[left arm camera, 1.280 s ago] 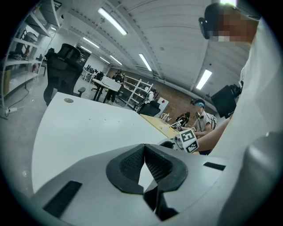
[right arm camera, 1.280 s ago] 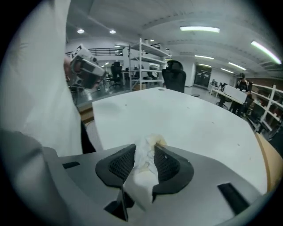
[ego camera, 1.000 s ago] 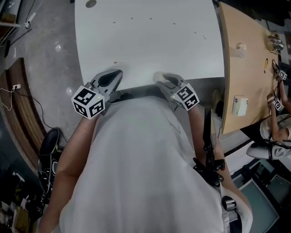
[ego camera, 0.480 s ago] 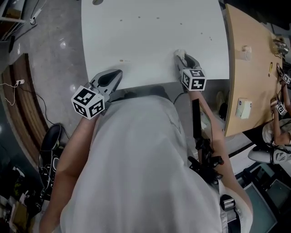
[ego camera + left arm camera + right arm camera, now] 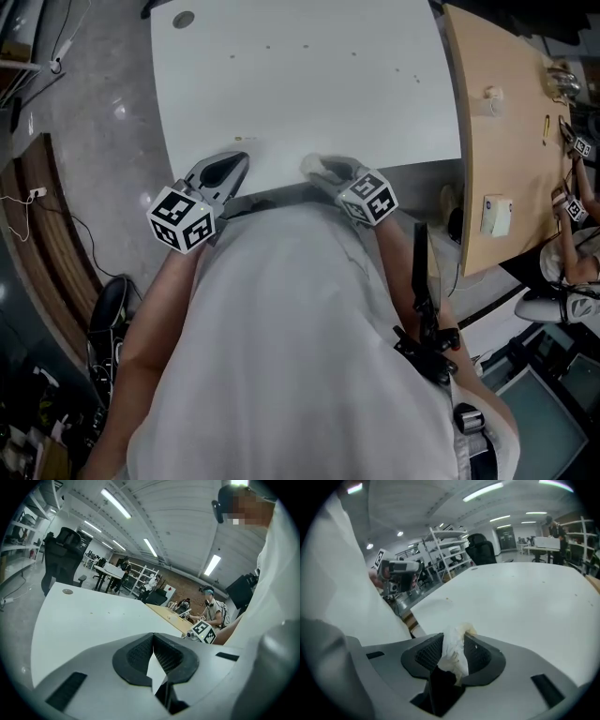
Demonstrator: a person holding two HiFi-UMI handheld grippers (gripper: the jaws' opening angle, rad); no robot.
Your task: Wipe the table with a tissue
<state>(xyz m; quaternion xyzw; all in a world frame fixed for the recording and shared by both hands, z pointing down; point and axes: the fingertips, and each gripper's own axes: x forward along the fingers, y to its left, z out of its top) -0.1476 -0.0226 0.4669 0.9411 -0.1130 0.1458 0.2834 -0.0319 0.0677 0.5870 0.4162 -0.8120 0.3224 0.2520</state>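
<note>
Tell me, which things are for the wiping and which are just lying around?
For the job: tissue, right gripper pinching it, white table.
Just lying about: wooden desk, white box on it, black office chair.

The table [image 5: 300,103] looks smooth, matt white. The tissue [image 5: 453,654] is crumpled paper. The left gripper [image 5: 152,644] and right gripper [image 5: 454,639] are matt grey plastic with ribbed black pads [image 5: 429,653]. The desk [image 5: 506,141] is pale wood.
</note>
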